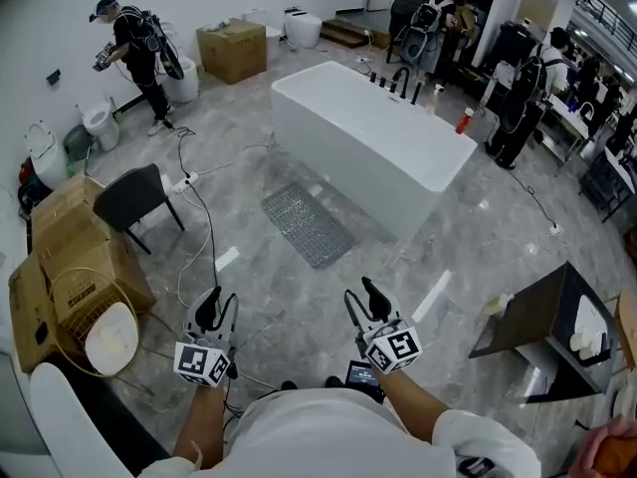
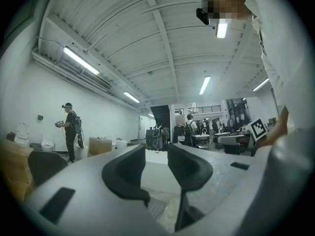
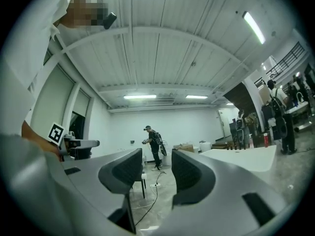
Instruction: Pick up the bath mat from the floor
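Beside white rectangular bathtub (image 1: 370,139): grey perforated rubber bath mat (image 1: 307,225) flat on floor, well ahead. Left gripper (image 1: 219,310), right gripper (image 1: 360,295) level, jaws apart, empty. Best: approach, crouch, pinch near edge.

Left hand-held gripper (image 1: 217,305) and right hand-held gripper (image 1: 361,297) are both held out front, side by side, roughly level. Left jaws sit a bit apart, right ones wider, and neither's gripping anything.
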The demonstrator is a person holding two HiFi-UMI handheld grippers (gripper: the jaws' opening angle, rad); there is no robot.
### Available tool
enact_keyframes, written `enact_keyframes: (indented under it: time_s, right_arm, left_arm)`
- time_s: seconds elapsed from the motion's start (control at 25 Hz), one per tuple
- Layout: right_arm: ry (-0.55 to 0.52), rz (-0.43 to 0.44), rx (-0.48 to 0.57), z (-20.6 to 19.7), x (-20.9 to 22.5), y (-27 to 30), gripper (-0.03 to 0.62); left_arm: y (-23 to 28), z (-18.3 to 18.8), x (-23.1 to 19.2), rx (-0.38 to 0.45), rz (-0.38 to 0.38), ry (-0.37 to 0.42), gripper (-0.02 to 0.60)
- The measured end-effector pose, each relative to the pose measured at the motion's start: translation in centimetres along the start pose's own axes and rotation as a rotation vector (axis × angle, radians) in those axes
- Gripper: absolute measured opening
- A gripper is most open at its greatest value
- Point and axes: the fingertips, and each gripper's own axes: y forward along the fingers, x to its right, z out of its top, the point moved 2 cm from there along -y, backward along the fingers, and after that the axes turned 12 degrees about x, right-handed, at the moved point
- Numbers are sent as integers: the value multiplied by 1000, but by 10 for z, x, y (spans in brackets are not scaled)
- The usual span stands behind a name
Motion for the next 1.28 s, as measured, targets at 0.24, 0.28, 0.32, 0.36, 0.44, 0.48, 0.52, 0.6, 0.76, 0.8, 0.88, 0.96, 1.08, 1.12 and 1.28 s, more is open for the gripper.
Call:
enact_keyframes:
  time_s: [0.24,0.28,0.32,0.36,0.44,0.48,0.52,0.6,0.76,0.8,0.88,0.96,1.08,1.12,1.28]
  right_arm:
    - [-39,-41,-2,-2,-14,6,202]
    - [-42,-44,-5,-4,-16,8,198]
    - [-43,-45,-7,-7,-19,10,195]
    - [-44,-45,-10,-10,-22,10,193]
    - [-46,-47,-19,-16,-28,10,192]
    - [-45,-48,-24,-18,-31,11,192]
    - [-45,-48,-28,-19,-34,12,192]
    - [-46,-45,-32,-21,-38,12,192]
    - [-46,-43,-41,-31,-37,15,192]
    - [-43,-45,-43,-34,-33,19,192]
    - [-30,-45,-41,-41,-28,32,192]
    - [-16,-38,-35,-48,-24,50,192]
    - [-4,-20,-27,-62,-18,81,192]
    - [1,-17,-25,-66,-13,93,192]
    - [24,2,-10,-74,17,145,192]
  left_arm:
    - [-9,3,-21,14,-20,-16,140]
    - [-10,3,-25,19,-24,-20,140]
    - [-11,3,-27,22,-29,-23,140]
    - [-12,3,-28,26,-35,-27,140]
    - [-14,1,-30,33,-47,-35,138]
    - [-14,0,-31,34,-50,-41,138]
    - [-14,-3,-32,33,-51,-48,138]
    - [-17,-10,-35,26,-43,-64,138]
    - [-18,-19,-44,30,-17,-82,138]
    - [-16,-21,-48,29,-9,-85,138]
    - [-10,-27,-59,22,5,-90,137]
    - [-2,-32,-71,11,18,-89,137]
    - [17,-36,-92,7,26,-75,137]
    - [25,-37,-99,4,27,-68,137]
    - [67,-39,-128,-7,53,-53,137]
